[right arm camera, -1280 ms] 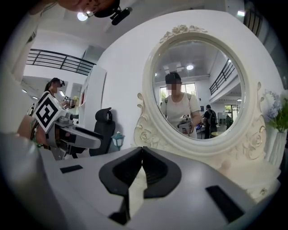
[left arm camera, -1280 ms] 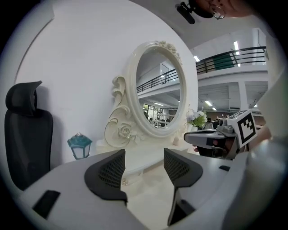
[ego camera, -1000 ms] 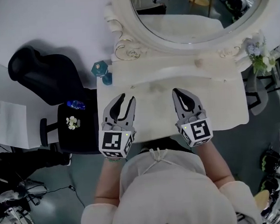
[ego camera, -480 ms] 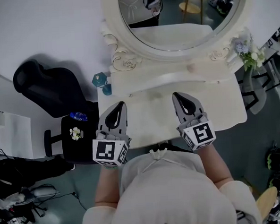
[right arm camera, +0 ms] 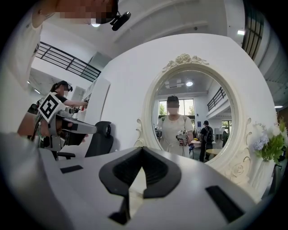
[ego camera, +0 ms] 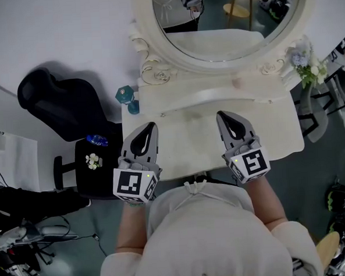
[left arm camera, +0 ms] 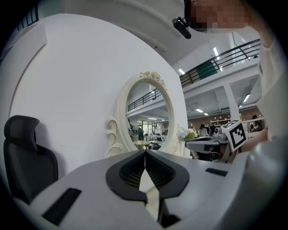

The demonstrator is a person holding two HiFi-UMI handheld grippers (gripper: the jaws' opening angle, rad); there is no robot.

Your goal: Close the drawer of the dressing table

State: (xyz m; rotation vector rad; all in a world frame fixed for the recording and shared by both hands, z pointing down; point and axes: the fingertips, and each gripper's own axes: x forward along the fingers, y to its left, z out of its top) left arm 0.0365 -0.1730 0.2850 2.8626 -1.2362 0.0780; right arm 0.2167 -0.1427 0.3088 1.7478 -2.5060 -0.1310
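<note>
The white dressing table [ego camera: 188, 113] with its oval mirror [ego camera: 229, 20] stands in front of me. No drawer shows in any view; the table's front edge is hidden behind my grippers and body. My left gripper [ego camera: 151, 126] hovers over the left half of the table top, pointing level at the mirror, jaws shut with nothing between them [left arm camera: 145, 152]. My right gripper [ego camera: 220, 114] hovers over the right half, parallel to it, also shut and empty [right arm camera: 142, 149].
A black office chair [ego camera: 59, 103] stands left of the table, with a black stool [ego camera: 84, 169] carrying small items beside it. A teal ornament [ego camera: 125, 95] sits at the table's back left corner. A vase of flowers [ego camera: 308, 65] stands at the back right.
The left gripper's jaws, open a second ago, have shut on nothing. Both grippers have lifted slightly above the table top.
</note>
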